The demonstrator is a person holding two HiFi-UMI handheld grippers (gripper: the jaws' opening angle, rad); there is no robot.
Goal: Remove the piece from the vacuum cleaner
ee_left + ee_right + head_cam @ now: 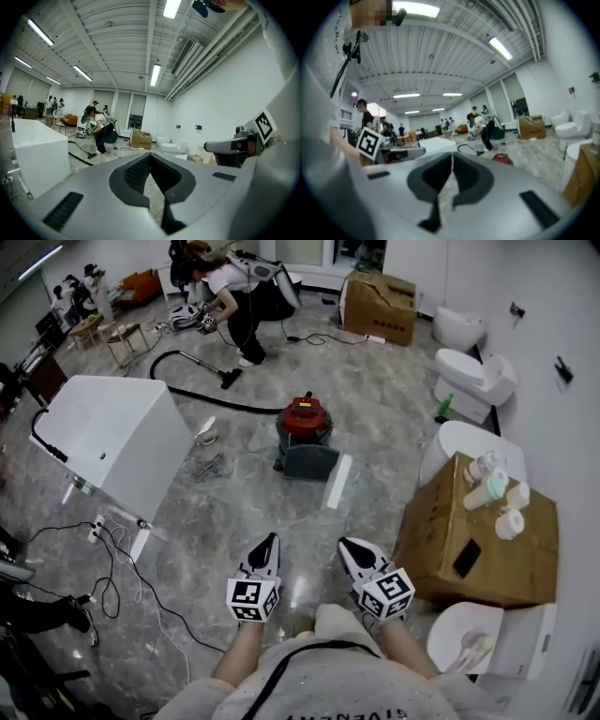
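Head view, jaws: our left gripper [268, 545] and right gripper [349, 547] sit side by side, each pinched to a point with nothing in it.
Head view, vacuum cleaner: the red-topped vacuum cleaner [304, 420] stands on the floor well ahead of both tips, between their lines. Its black hose [187, 371] trails ahead and left of the left jaws.
Left gripper view, jaws: the pads meet, with only floor beyond them. We see no vacuum body here.
Right gripper view, jaws: the pads are pressed together and empty. The red body lies ahead, slightly right of the tips and well apart.
Step in hand: we judge this to be the approach.
Doing it well: we should spread the jaws before arriving, steady the body with one gripper and pull the piece with the other. From here we cannot tell which piece.
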